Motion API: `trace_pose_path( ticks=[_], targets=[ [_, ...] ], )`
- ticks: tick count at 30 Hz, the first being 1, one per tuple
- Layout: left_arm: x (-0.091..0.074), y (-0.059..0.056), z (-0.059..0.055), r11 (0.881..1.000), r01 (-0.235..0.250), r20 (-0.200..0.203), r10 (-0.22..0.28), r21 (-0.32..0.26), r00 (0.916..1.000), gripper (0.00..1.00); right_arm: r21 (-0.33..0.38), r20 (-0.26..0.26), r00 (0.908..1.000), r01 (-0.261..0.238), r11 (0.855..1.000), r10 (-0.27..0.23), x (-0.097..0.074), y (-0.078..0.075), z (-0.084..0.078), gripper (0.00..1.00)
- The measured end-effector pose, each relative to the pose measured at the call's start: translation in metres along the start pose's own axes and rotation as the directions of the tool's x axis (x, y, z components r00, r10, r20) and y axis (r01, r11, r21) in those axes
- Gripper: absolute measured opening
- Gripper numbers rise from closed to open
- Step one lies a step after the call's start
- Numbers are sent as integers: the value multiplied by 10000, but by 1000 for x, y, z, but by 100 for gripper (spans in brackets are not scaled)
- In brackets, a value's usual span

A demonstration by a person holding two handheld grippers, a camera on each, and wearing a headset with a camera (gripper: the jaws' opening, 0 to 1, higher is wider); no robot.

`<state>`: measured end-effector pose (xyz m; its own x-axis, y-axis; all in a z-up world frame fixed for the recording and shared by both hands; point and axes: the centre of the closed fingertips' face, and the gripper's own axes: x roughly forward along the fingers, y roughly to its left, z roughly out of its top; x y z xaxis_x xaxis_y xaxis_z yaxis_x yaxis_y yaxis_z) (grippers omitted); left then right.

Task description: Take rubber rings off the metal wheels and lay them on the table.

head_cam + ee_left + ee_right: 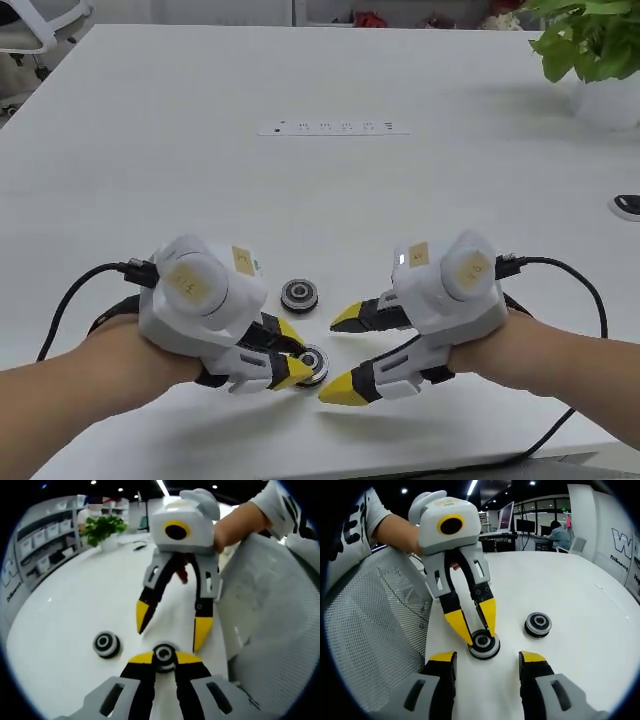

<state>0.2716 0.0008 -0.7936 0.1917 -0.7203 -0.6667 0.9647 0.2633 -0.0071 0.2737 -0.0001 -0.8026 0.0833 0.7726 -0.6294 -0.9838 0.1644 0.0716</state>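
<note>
Wheel (483, 644) pinched in my left gripper (297, 360) rests on the table (320, 180) near its front edge, a second wheel (299, 295) just beyond. My right gripper (340, 353) faces it, jaws spread; I should hold the left firm and hook one tip under the rubber ring (484, 655)

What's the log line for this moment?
left gripper: shut on near wheel | right gripper: open, facing it | second wheel: on table, apart
</note>
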Motion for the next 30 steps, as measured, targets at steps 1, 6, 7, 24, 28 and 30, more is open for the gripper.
trace_pose_path(
  ticks=[1, 6, 7, 24, 28, 30],
  targets=[
    [0, 0, 0, 10000, -18, 22, 18, -25, 10000, 16, -15, -25, 10000, -21, 10000, 21, 1, 1, -1, 46],
    [0, 0, 0, 10000, -54, 28, 54, 54, 10000, 15, -37, -39, 10000, -66, 10000, 66, 4, 4, -1, 46],
    [0, 0, 0, 10000, -59, 44, 58, 43, 10000, 15, -6, -23, 10000, -60, 10000, 60, 4, 4, -1, 46],
    [2, -2, 0, 9999, -43, 220, 46, -129, 9997, 14, 807, 306, 9995, -127, 9967, 103, 12, 7, 0, 35],
    [2, -2, 0, 9999, -81, 211, 82, -63, 9997, 14, 620, 330, 9994, -164, 9979, 144, 13, 10, 2, 32],
    [2, -2, 0, 9999, -98, 208, 98, -31, 9997, 14, 522, 347, 9993, -159, 9985, 141, 13, 9, 3, 29]
  ],
)
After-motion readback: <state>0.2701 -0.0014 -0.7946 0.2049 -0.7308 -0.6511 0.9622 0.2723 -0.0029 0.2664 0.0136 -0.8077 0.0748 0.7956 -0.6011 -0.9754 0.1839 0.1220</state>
